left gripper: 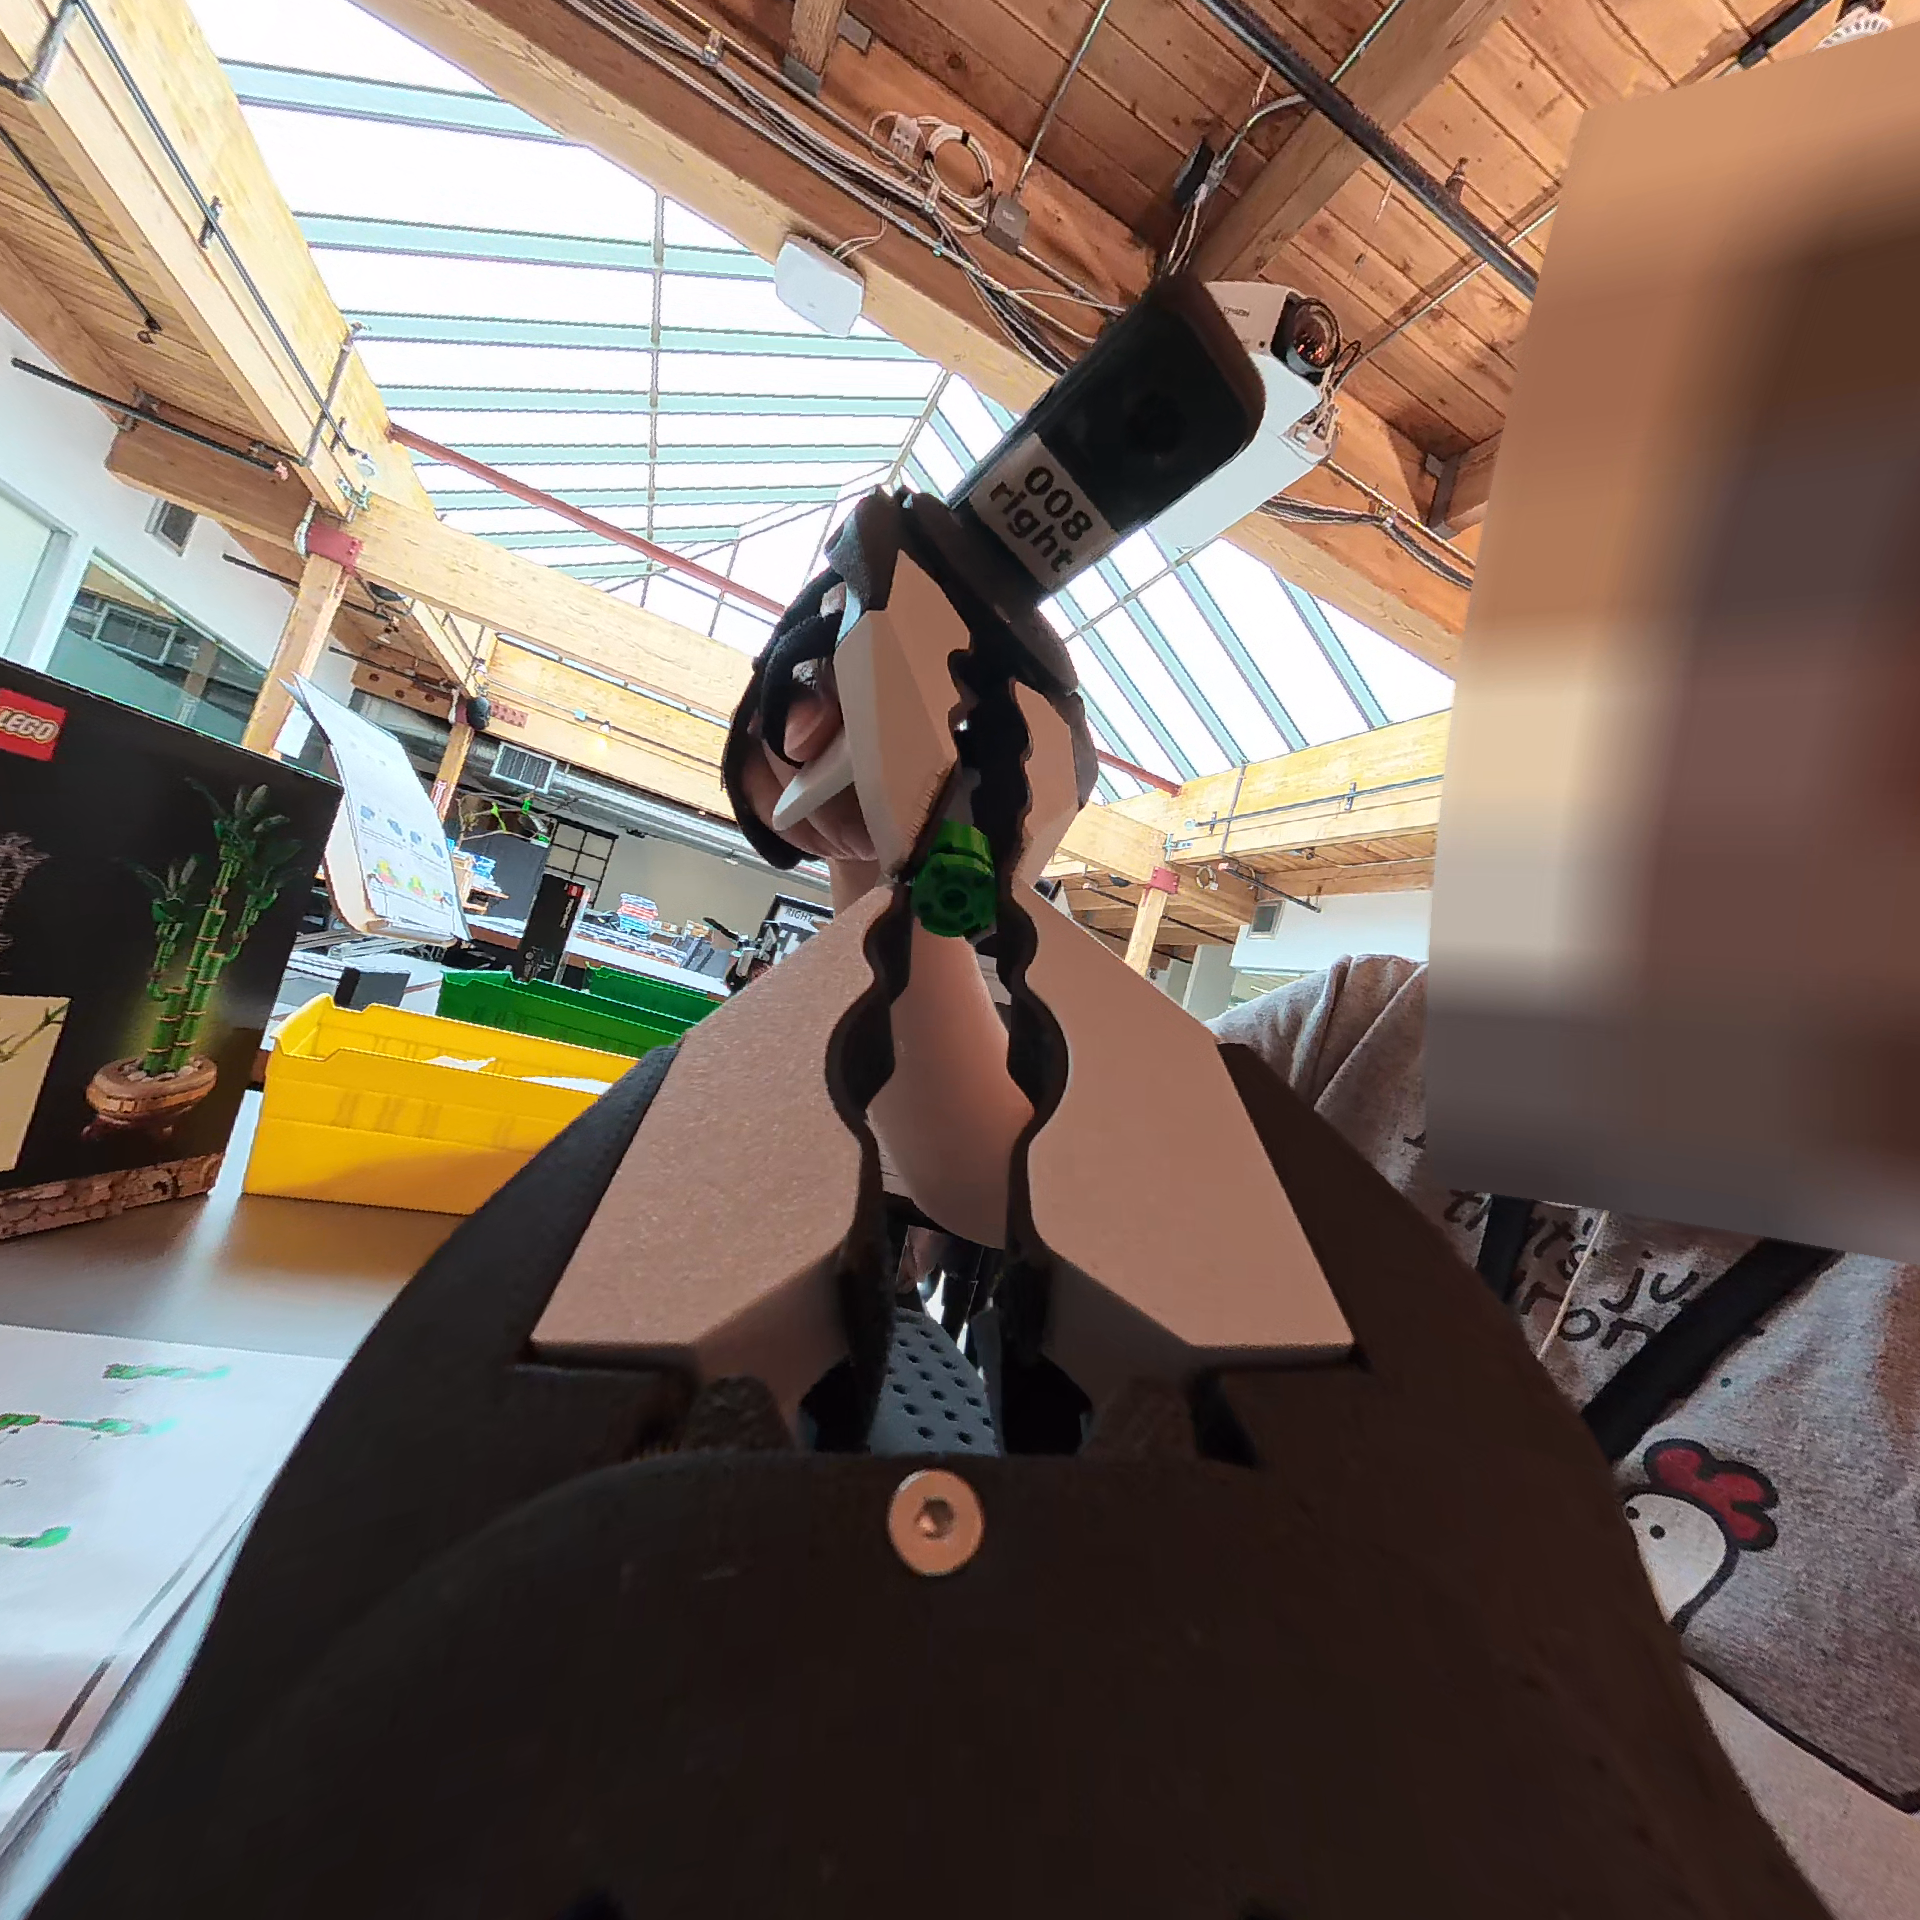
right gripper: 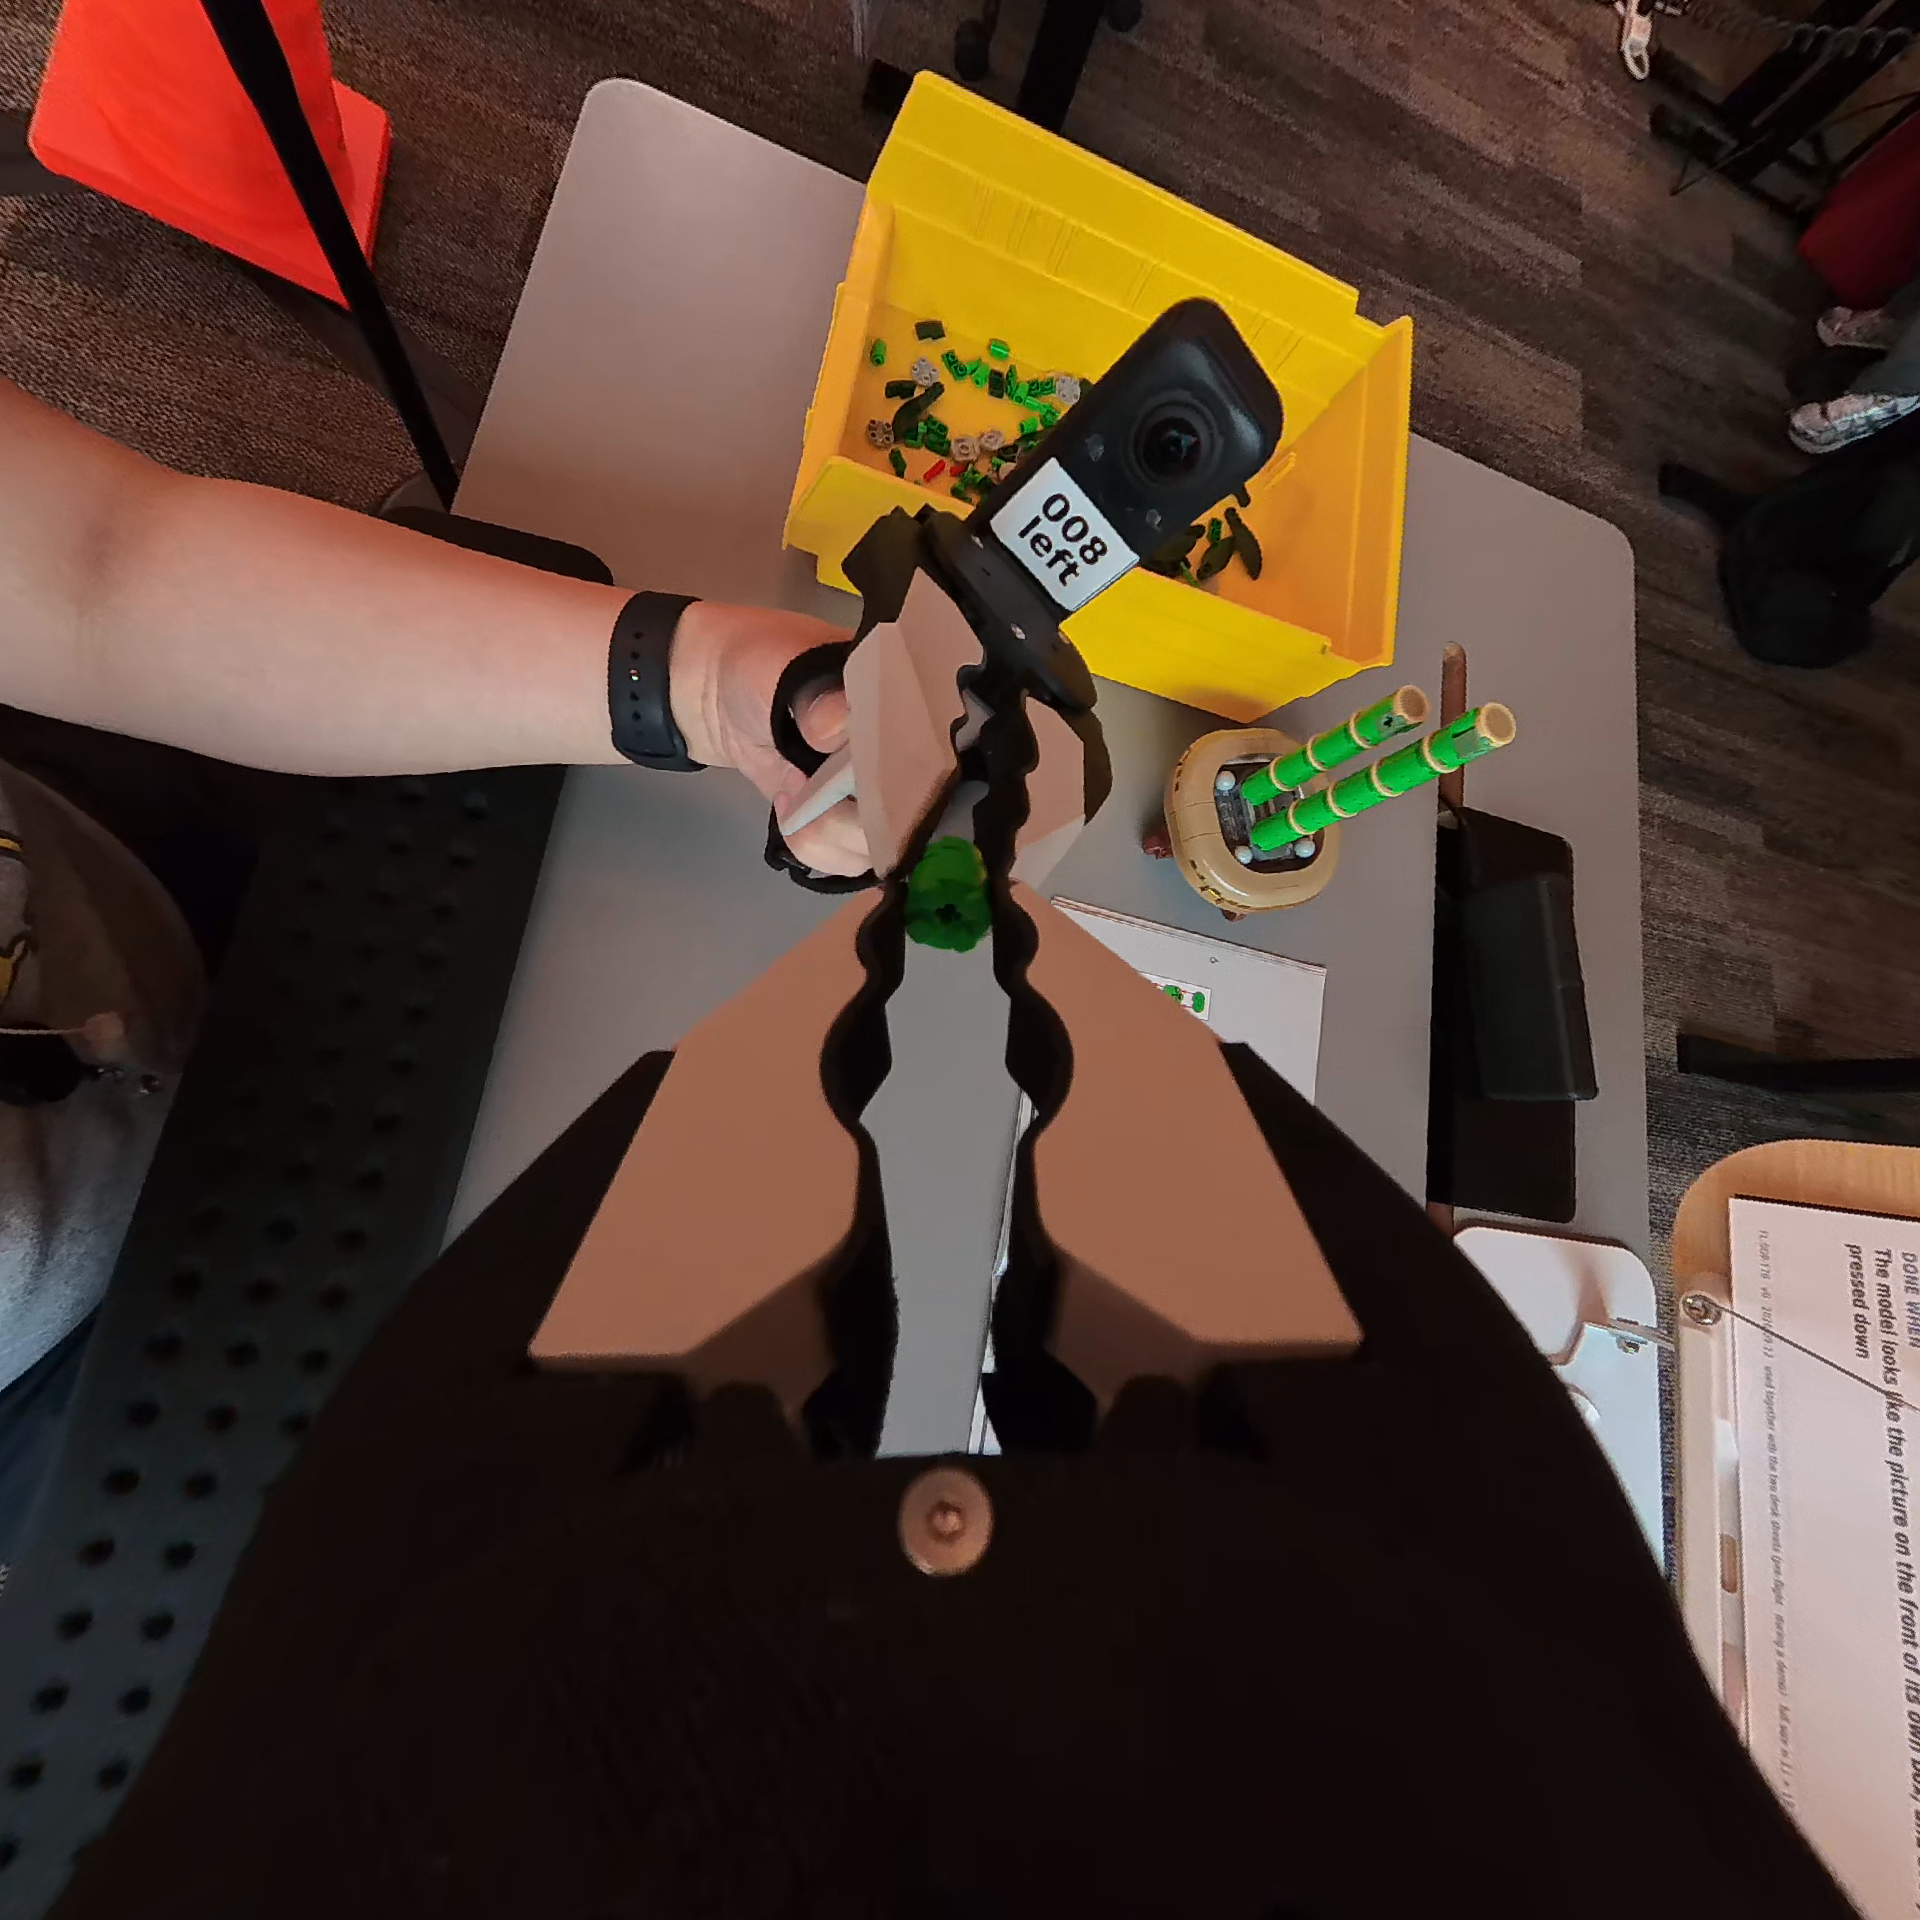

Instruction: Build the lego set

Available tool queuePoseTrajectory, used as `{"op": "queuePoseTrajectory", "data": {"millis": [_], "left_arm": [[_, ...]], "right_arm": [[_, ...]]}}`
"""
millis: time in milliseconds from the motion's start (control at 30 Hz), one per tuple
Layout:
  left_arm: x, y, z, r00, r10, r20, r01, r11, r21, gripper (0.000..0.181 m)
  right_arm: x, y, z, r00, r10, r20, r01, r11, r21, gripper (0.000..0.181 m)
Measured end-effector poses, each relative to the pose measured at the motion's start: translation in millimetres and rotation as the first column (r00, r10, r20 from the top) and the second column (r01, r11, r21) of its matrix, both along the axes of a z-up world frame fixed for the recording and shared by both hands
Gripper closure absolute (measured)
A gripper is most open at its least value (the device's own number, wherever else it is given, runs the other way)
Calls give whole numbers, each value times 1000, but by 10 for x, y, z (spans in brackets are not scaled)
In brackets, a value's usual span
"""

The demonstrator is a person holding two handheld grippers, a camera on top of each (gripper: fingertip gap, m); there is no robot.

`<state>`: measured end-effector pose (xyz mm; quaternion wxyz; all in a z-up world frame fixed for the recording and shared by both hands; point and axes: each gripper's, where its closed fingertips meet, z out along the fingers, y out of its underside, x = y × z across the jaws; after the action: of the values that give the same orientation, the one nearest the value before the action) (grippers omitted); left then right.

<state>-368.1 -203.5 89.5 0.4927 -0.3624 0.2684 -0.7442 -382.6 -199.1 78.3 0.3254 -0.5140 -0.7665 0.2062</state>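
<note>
While the two grippers are meeting tip to tip above the table (right gripper: 665, 364), the left gripper (left gripper: 940, 902) and right gripper (right gripper: 943, 906) are both clamping one green round piece (right gripper: 943, 904). Far right, the bamboo model (right gripper: 1262, 821) is standing near the yellow bin (right gripper: 1340, 436).

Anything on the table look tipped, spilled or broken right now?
Nothing stands out. The pot sits upright on the table with both bamboo stalks planted in it. Loose pieces stay inside the yellow bin. Both grippers meet tip to tip on a green piece, held in the air.
</note>
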Motion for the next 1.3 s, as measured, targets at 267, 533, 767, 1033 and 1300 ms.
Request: {"op": "queuePoseTrajectory", "data": {"millis": [267,533,767,1033,1300], "left_arm": [[-18,-8,25,1000,30,7,-30,999,22,168],[-12,-30,27,1000,18,6,-19,999,30,168],[-25,-50,49,1000,9,22,-10,999,35,168],[-38,-52,65,999,13,32,-14,999,35,168],[-41,-56,79,999,2,41,-3,1000,25,168]], "right_arm": [[-19,-5,21,1000,-1,-11,1,1000,-7,166],[-23,-29,23,999,31,-14,-31,999,21,165],[-44,-54,45,998,55,-30,-53,997,56,165],[-63,-62,58,996,73,-43,-69,993,92,166],[-68,-71,72,995,87,-51,-81,990,111,166]]}}
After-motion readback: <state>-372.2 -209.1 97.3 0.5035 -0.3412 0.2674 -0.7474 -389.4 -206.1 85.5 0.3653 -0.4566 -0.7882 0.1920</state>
